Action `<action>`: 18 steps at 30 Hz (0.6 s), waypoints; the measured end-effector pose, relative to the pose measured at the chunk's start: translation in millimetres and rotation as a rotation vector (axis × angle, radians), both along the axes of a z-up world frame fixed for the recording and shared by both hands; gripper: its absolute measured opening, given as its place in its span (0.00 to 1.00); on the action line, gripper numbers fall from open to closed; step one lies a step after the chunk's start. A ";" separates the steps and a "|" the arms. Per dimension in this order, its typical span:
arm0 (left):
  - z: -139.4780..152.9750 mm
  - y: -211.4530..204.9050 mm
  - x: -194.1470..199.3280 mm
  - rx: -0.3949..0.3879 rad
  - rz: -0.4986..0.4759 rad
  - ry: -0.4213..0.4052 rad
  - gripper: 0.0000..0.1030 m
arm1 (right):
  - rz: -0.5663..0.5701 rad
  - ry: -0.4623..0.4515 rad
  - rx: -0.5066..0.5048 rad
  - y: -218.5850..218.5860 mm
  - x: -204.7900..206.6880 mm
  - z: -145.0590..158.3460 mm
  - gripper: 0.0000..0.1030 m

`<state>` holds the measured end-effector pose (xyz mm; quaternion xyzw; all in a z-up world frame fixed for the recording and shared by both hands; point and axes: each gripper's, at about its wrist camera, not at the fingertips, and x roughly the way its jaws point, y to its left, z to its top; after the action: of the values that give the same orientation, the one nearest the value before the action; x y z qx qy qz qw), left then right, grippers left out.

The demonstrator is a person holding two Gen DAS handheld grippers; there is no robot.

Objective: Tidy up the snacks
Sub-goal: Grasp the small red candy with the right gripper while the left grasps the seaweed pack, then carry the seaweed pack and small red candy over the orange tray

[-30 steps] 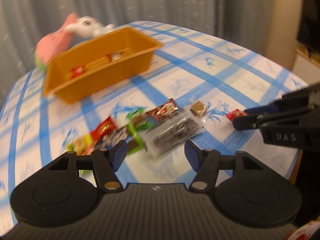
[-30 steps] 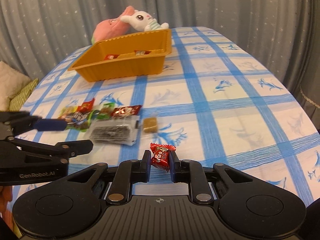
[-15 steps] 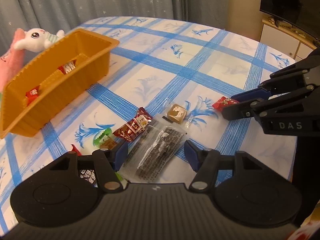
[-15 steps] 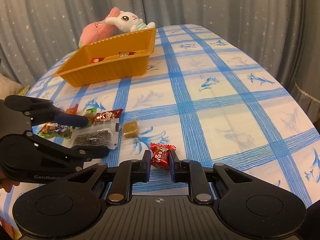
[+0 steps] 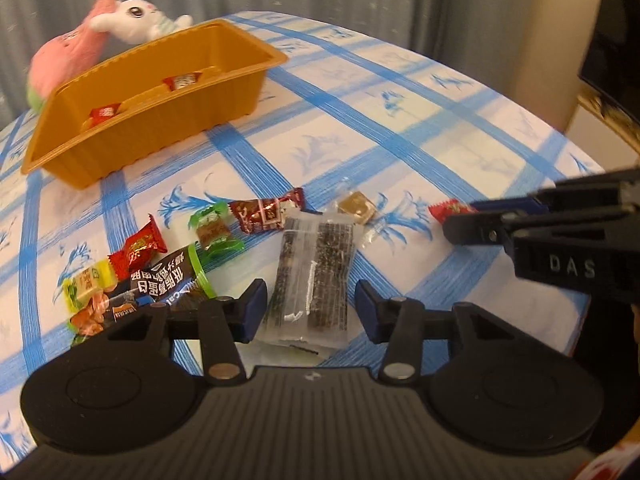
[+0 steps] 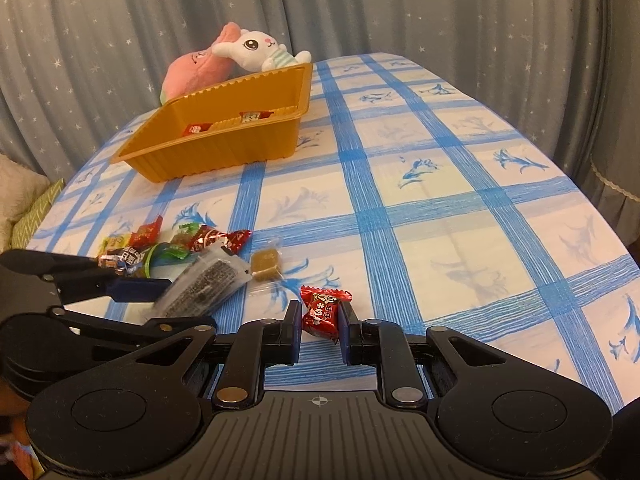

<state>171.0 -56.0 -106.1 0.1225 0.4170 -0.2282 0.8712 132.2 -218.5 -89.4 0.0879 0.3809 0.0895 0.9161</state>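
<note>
Between closing left tool [image 5: 310, 308] pads: seaweed packet [image 5: 314, 276], ungripped.

Counting the snacks and toys on the desk

There is one orange tray [image 5: 168, 128] with two red candies [image 5: 105, 113] inside it. Behind the tray sit two soft toys: one white bunny [image 6: 256, 50] and one pink plush [image 6: 196, 72]. On the checked cloth lie one clear pack of dark seaweed sticks [image 5: 316, 276], one small tan square candy [image 5: 357, 208], one dark red candy [image 5: 266, 212], one green candy [image 5: 212, 230], one bright red candy [image 5: 140, 246], one yellow candy [image 5: 86, 284], one long black snack bar [image 5: 164, 280] and one orange wrapper [image 5: 90, 314] that is partly hidden. One more red candy [image 6: 322, 312] sits apart from the pile. There are two black grabbing tools, one at each side.
</note>
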 end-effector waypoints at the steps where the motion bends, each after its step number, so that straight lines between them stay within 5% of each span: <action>1: -0.4 -1.2 0.4 -0.003 0.010 -0.005 0.44 | 0.001 -0.001 0.001 0.3 0.1 0.1 0.18; 5: -0.6 -5.9 1.6 -0.005 0.038 -0.013 0.35 | 0.001 0.002 0.004 0.0 0.9 -0.7 0.18; 18: 20.3 6.6 -42.7 -0.051 0.221 0.007 0.33 | 0.025 -0.030 0.002 4.7 -4.9 13.1 0.18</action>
<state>128.3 -49.4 -85.8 0.0528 0.4251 -0.1418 0.8924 127.4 -213.8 -76.2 0.0828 0.3682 0.1026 0.9203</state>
